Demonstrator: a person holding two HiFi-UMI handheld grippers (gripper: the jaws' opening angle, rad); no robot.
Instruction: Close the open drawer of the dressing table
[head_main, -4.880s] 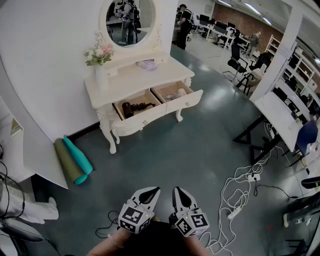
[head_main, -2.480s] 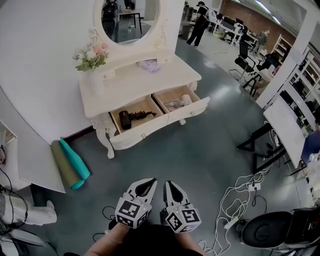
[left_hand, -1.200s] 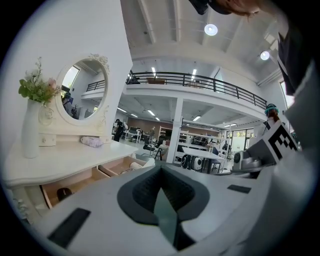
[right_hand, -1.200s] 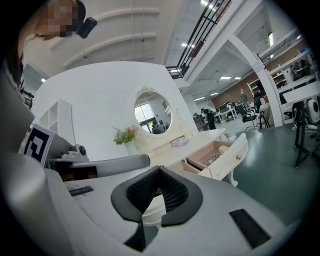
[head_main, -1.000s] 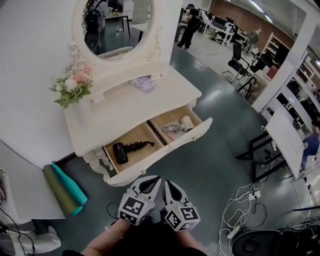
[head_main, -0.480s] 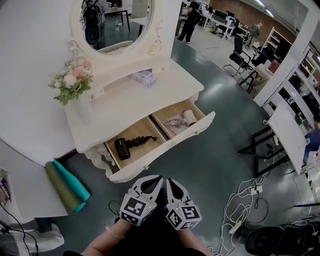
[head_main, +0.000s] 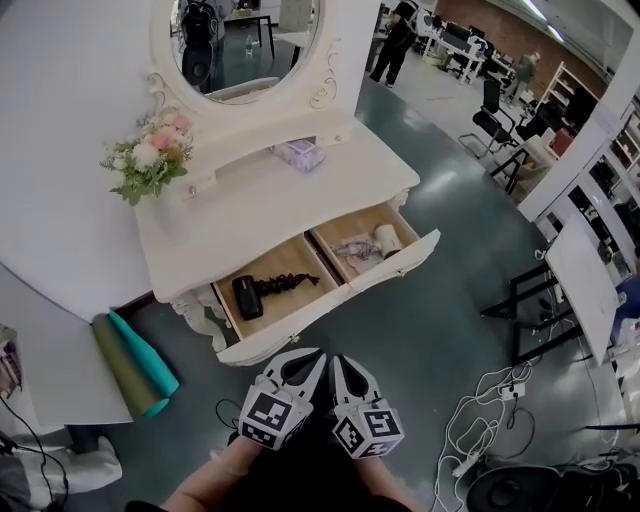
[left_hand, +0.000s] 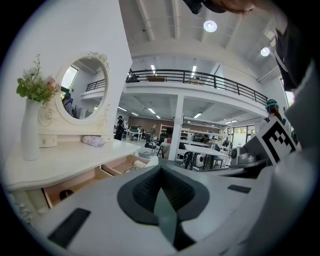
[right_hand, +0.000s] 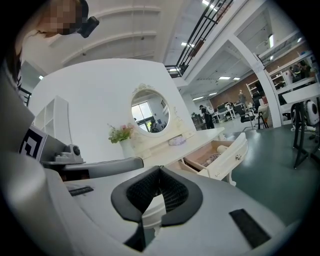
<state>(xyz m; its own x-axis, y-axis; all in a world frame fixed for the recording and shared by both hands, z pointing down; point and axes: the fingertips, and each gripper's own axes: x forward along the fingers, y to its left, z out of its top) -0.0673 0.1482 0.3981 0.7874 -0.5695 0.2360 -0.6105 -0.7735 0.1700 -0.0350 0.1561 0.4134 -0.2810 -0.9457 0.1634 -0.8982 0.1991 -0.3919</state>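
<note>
The white dressing table (head_main: 262, 205) with its oval mirror (head_main: 240, 40) stands ahead of me, both drawers pulled out. A black hair dryer (head_main: 246, 296) lies in the left drawer (head_main: 292, 330), and small items lie in the right drawer (head_main: 402, 262). My left gripper (head_main: 303, 357) and right gripper (head_main: 341, 362) hang side by side, shut and holding nothing, just short of the left drawer's front. In the left gripper view the left gripper (left_hand: 160, 170) points past the table's open drawers (left_hand: 127, 164). In the right gripper view the right gripper (right_hand: 160, 171) points toward the right drawer (right_hand: 226, 157).
A vase of flowers (head_main: 152, 160) and a small packet (head_main: 300, 153) sit on the tabletop. Rolled green and teal mats (head_main: 135, 357) lie at the wall on the left. White cables (head_main: 480, 435) trail on the floor at the right, near a desk (head_main: 590, 275) and chairs (head_main: 500, 110).
Across the earlier frames I have come much closer to the dressing table; in the last half second the view barely shifts. Both grippers stay shut and together.
</note>
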